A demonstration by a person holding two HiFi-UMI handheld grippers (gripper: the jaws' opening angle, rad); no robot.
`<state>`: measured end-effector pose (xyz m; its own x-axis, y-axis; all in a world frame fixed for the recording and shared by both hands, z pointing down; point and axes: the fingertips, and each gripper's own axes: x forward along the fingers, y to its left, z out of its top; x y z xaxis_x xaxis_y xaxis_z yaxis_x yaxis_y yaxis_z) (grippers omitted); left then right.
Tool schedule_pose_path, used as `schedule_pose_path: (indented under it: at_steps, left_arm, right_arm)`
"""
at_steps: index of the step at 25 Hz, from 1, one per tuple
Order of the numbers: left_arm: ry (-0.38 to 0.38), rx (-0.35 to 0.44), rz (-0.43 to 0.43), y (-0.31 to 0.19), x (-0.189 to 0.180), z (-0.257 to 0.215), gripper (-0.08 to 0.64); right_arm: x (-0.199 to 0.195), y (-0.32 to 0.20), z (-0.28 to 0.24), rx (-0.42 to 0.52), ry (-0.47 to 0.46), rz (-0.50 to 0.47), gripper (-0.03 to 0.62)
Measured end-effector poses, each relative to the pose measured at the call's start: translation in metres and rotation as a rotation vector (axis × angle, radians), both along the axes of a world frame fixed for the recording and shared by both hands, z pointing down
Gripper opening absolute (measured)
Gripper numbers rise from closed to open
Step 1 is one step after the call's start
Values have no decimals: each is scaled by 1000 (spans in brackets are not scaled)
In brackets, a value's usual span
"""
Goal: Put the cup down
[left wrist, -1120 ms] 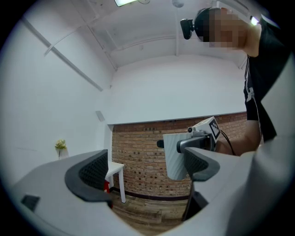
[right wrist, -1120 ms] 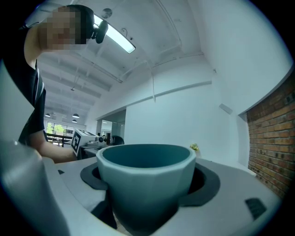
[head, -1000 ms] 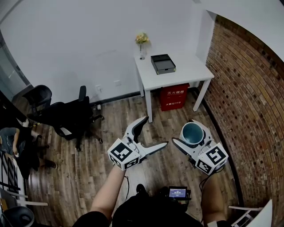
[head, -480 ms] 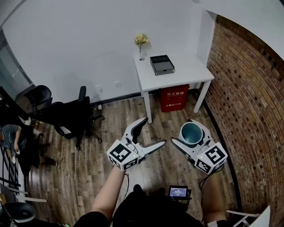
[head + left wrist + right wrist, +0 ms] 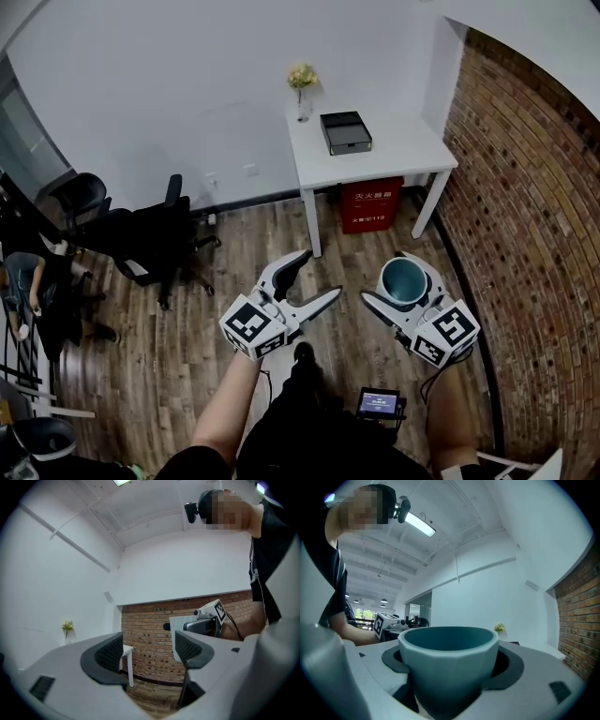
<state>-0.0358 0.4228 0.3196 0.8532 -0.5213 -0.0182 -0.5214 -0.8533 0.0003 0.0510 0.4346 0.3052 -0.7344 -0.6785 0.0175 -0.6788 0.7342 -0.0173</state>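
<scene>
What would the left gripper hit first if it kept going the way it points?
The left gripper, its fingers just now closing on nothing, points past the white table's leg at the brick wall. The wall looks likeliest first, though the leg sits close and depth is unclear.

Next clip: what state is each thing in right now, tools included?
cup: upright, looks empty, held in the air, not yet put down.
right tool: shut on the cup.
left tool: jaws apart, have just been closing, nothing between them.
flower vase: upright on the white table, back corner.
black box: lying flat on the table.
</scene>
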Motion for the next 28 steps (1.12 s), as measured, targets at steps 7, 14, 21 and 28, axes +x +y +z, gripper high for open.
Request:
schedule_pose_path:
  at_steps: [7, 14, 21, 28]
  left_arm:
    - [18, 5, 15, -41, 3, 9, 333]
    - [15, 7, 41, -117, 4, 20, 330]
    - [10, -2, 75, -203, 2, 20, 330]
    - [-5, 1, 82, -279, -16, 20, 330]
  right_arm:
    - [5, -38, 9, -8, 2, 15, 420]
    - [10, -104, 17, -12, 4, 55, 420]
    - [5, -188, 13, -15, -7, 84, 420]
    - [-12, -263, 13, -24, -9, 101, 419]
